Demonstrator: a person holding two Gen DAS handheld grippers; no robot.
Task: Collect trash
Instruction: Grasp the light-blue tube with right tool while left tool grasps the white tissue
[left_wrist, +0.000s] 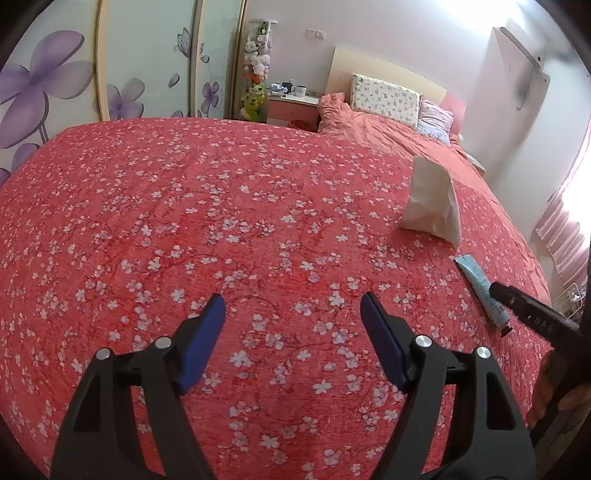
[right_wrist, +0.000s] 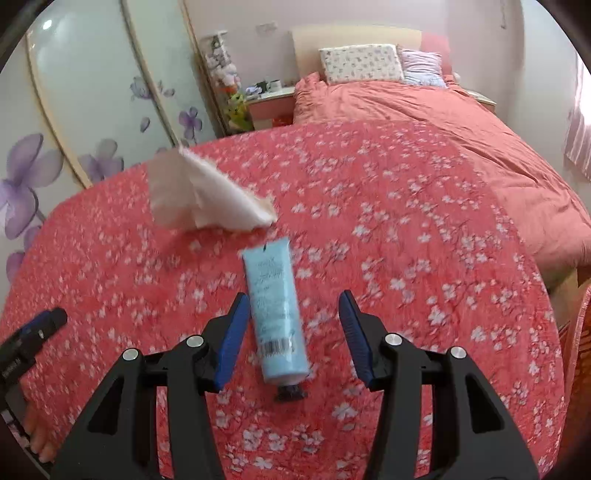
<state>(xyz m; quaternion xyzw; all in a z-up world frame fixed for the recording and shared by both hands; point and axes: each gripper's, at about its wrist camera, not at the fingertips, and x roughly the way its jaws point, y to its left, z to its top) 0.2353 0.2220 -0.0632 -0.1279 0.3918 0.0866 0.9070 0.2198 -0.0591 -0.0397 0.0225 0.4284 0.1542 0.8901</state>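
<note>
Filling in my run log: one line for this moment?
right tongs: open, straddling blue tube | left tongs: open, empty | tissue: on bedspread

Tube before tissue, on bed

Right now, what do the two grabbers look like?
Both match. The left gripper and right gripper each have two black plastic arms with cut-out holes, round silver bolts, and flat blue pads on the fingertips. No cables show.
</note>
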